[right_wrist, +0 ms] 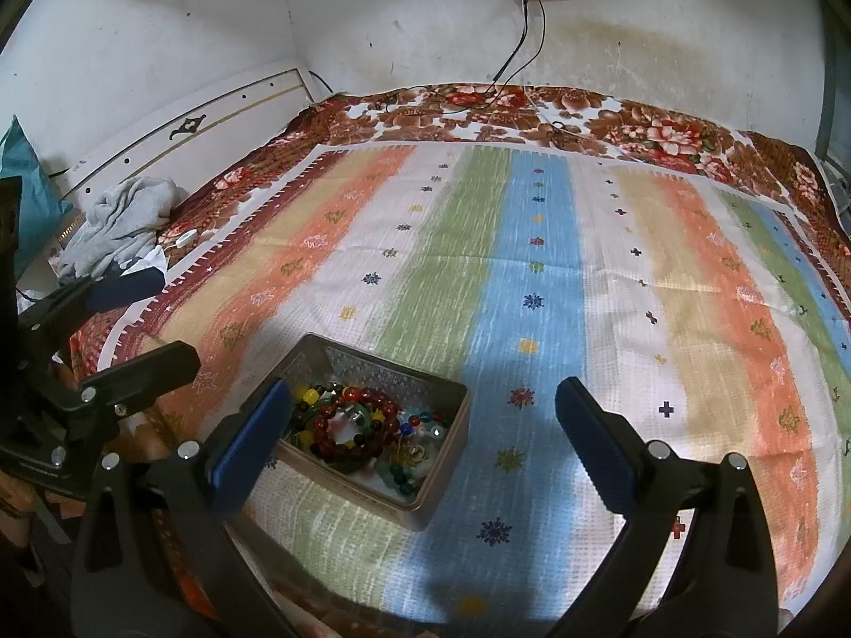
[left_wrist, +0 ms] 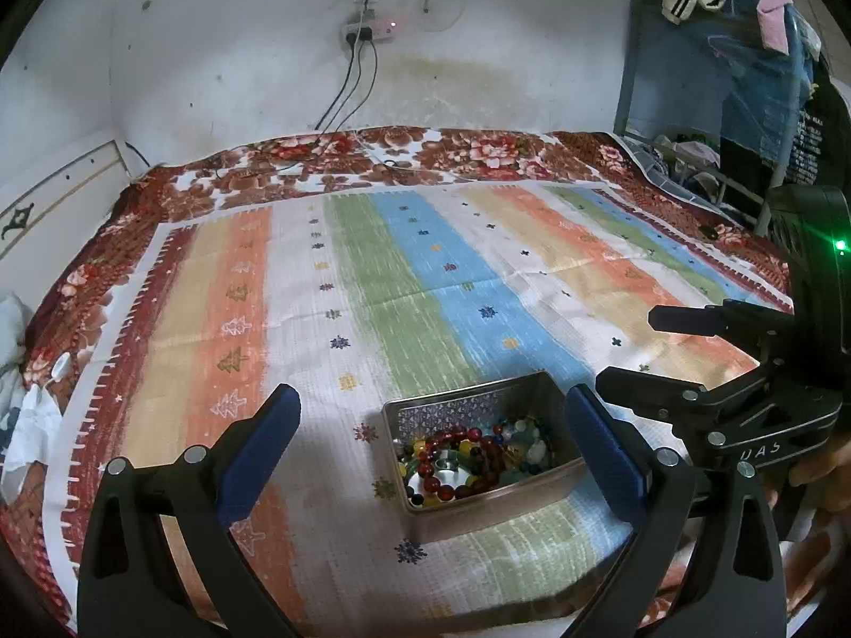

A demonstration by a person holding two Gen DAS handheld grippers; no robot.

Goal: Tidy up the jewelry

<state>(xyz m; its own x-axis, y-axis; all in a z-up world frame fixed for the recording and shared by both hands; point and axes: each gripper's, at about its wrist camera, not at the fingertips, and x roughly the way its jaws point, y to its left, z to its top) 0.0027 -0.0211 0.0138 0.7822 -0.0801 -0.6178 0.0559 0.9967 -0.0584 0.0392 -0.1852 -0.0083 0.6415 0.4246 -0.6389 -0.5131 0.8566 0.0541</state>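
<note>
A small metal tin (left_wrist: 537, 489) sits on the striped cloth near the front edge. It holds a tangle of bead bracelets (left_wrist: 468, 457), mostly dark red with yellow, green and blue beads. It also shows in the right wrist view (right_wrist: 441, 489), with the bracelets (right_wrist: 356, 425) inside. My left gripper (left_wrist: 433, 414) is open and empty, just above and before the tin. My right gripper (right_wrist: 423, 409) is open and empty, its left finger over the tin's near left corner. It shows at the right of the left wrist view (left_wrist: 627, 345).
The striped cloth (right_wrist: 532, 244) covers a bed with a floral blanket (right_wrist: 611, 111) at the back. A grey garment (right_wrist: 122, 223) lies at the left edge. Cables (right_wrist: 510, 74) hang from a wall socket. Clothes hang on a rack (left_wrist: 744, 42) at the right.
</note>
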